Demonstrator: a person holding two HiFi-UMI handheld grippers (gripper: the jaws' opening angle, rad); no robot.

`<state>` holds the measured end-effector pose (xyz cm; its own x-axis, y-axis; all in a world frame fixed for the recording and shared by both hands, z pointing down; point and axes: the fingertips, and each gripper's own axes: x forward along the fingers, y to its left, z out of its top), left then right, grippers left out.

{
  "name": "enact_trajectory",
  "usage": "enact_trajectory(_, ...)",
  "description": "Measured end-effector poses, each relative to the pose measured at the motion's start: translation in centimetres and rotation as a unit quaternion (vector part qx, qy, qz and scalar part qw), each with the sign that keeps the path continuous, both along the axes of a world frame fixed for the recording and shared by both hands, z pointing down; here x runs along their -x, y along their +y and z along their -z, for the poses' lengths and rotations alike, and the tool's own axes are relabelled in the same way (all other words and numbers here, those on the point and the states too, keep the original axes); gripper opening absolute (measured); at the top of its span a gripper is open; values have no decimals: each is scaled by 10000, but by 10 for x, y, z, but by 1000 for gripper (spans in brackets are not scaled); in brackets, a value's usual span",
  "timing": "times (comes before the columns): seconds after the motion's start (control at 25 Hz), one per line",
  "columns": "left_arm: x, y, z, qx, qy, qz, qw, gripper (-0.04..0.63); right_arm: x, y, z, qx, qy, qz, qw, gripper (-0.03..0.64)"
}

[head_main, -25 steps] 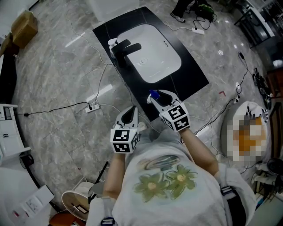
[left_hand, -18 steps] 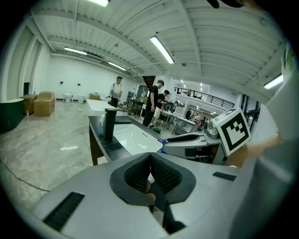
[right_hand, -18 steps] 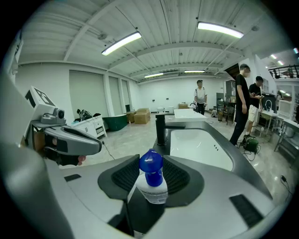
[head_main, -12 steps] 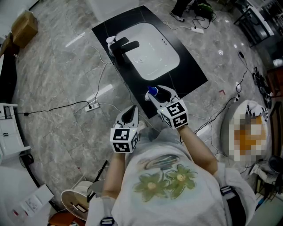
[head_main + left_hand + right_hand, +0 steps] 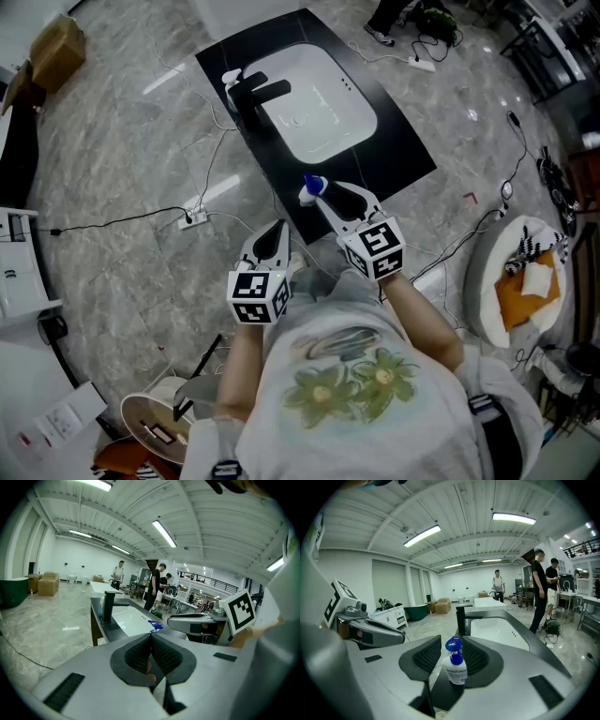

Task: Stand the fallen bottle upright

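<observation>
Right gripper view shows the small bottle [image 5: 456, 666] with its blue spray cap standing upright between the jaws of the right gripper [image 5: 453, 645], whose pads close on its sides and hold it. From the head view the bottle [image 5: 313, 187] sits at the tip of the right gripper [image 5: 323, 194], over the near end of the black counter [image 5: 398, 159], short of the white sink [image 5: 319, 103] and the black faucet [image 5: 255, 94]. Beside it and nearer the person, the left gripper [image 5: 151, 637] has its jaws closed together with nothing between them.
</observation>
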<state>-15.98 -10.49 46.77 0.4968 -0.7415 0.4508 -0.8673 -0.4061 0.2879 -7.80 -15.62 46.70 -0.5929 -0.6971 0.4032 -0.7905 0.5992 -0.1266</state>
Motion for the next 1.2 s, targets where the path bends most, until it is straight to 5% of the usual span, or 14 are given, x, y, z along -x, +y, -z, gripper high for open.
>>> enact_trajectory(0.12,-6,3,8,-78,56,90,9999,18,-6,12,8,-80,-33,91,9999,87)
enact_trajectory(0.28,-18,11,17,-161,89,224,9996,18,-13,33,23,-138,-163,308,9993,57)
enact_trajectory(1.2,-87,58,39,-367,279,552,9974,18,-54,102,47,-62,-286,1146,9930,43)
